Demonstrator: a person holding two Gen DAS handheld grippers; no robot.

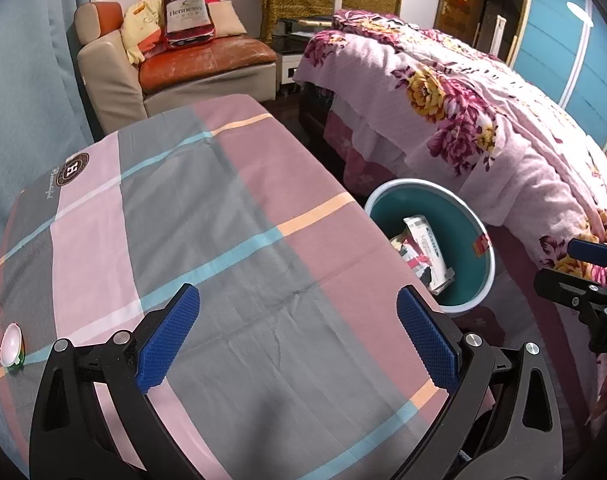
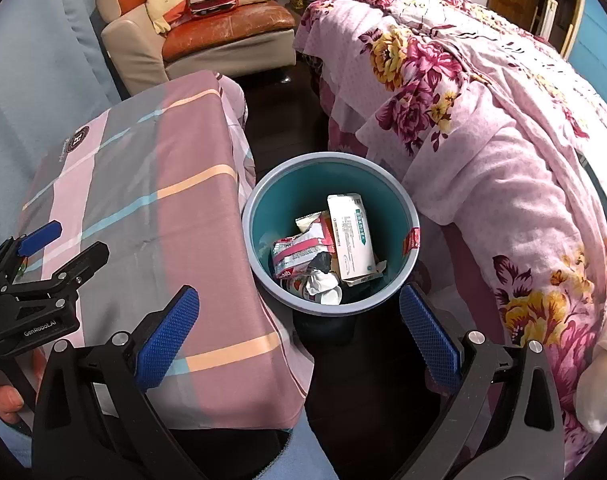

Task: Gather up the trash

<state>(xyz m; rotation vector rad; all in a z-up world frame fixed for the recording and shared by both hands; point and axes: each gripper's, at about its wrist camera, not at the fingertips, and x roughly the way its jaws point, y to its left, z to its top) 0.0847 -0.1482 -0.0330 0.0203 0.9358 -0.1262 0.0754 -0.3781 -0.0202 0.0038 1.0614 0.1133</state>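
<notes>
The trash bin (image 2: 330,236) stands on the dark floor between the tabletop (image 2: 143,208) and the bed (image 2: 483,152). It is round, teal inside, with a pale rim, and a small red label hangs on its right edge. Inside the bin lie several pieces of trash: a white carton box (image 2: 349,236) that leans upright against the right side, a red and white snack wrapper (image 2: 299,254) to its left, and some crumpled white paper (image 2: 319,282) near the front. In the left wrist view the same bin (image 1: 463,220) is seen beside the right edge of the tabletop (image 1: 223,220), with the carton box (image 1: 425,248) tilted in it.

The tabletop is covered by a checked cloth in pink and grey with blue and orange stripes. A small white cup lid (image 1: 11,344) rests at the far left edge of the cloth, well apart from the bin.

The left gripper (image 1: 297,336) hovers over the cloth with its fingers (image 1: 169,336) spread wide and nothing between them. The right gripper (image 2: 299,336) is above the near rim of the bin, its fingers (image 2: 429,340) also wide apart and holding nothing.

An armchair (image 1: 175,64) with a Hennessy-printed cushion (image 1: 188,14) stands behind the tabletop.
</notes>
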